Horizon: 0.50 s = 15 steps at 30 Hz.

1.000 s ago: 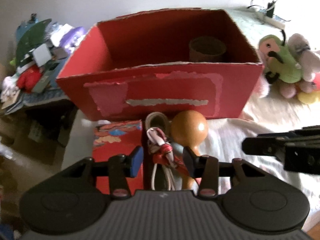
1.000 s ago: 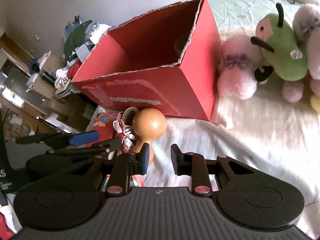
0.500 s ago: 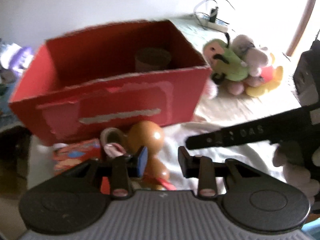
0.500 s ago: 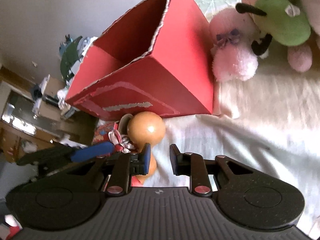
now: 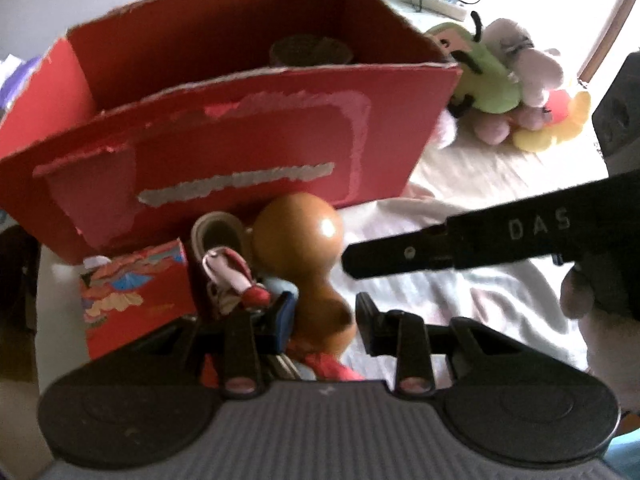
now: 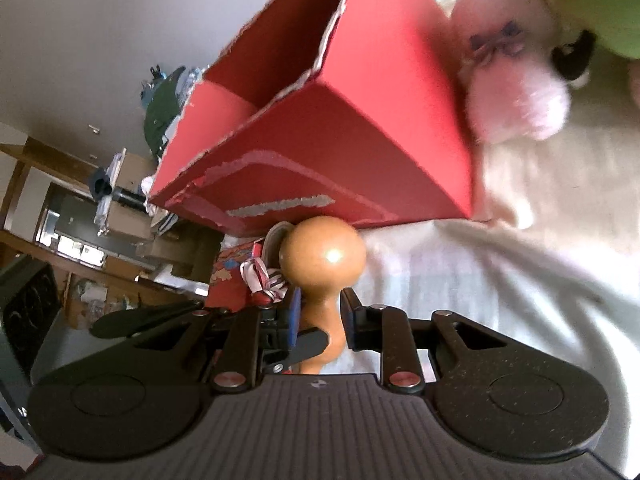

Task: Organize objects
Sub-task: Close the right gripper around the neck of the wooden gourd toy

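An orange-brown wooden gourd [image 5: 298, 232] lies on the white bed sheet in front of a red cardboard box [image 5: 240, 148]. My left gripper [image 5: 326, 318] is open, and the gourd's lower bulb sits between its fingers. My right gripper [image 6: 320, 316] is open too, its jaws on either side of the gourd's [image 6: 322, 256] thin neck. One finger [image 5: 460, 246] of the right gripper reaches in from the right, its tip beside the gourd. A small shoe with a ribbon [image 5: 224, 264] and a red patterned carton [image 5: 136, 292] lie left of the gourd.
A brown cup [image 5: 310, 50] stands inside the red box. Plush toys [image 5: 492, 88] lie right of the box, with a pink one [image 6: 516, 96] against its side. A power strip [image 5: 436, 0] lies at the back. Cluttered shelves [image 6: 100, 200] stand off the bed's left edge.
The left gripper has shifted right from the shoe to the gourd and narrowed a little. The right gripper has come in low, and the gourd's neck now sits between its fingers.
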Tool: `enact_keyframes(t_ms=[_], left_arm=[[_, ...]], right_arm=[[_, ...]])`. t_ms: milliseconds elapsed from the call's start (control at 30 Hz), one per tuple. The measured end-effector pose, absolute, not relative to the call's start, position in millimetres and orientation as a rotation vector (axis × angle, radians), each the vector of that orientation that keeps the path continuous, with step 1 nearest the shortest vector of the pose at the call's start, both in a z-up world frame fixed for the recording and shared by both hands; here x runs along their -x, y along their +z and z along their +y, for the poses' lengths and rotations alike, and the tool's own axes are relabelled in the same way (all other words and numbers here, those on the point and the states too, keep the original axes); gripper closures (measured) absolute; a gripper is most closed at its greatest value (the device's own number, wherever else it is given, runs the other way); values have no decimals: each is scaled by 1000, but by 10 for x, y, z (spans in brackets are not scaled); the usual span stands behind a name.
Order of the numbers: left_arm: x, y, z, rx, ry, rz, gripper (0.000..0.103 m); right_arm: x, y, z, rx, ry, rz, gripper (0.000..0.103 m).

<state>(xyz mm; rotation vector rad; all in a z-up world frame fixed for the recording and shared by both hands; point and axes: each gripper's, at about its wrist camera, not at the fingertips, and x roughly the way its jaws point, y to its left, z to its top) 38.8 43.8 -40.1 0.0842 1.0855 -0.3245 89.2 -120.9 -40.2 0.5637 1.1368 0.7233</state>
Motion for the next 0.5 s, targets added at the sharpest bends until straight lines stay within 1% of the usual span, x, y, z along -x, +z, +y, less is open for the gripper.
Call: enact_keyframes(t_ms=[167, 233, 267, 333, 433, 500], left_arm=[[-405, -420, 448, -85, -366, 1086, 68], [-431, -454, 405, -97, -377, 1089, 64], [-449, -481, 386, -104, -377, 1093, 64], [-482, -539, 363, -112, -381, 1109, 62], [-513, -607, 350, -122, -380, 1126, 59], [-510, -619, 340, -134, -375, 1125, 59]], right_arm=[[-950, -466, -1116, -557, 734, 1170, 78], [-966, -486, -1098, -547, 734, 1180, 77], [-975, -496, -1089, -541, 731, 1182, 76], [-983, -515, -1090, -542, 736, 1192, 70], [-982, -540, -1092, -539, 745, 1195, 67], [-981, -556, -1112, -545, 751, 1193, 66]])
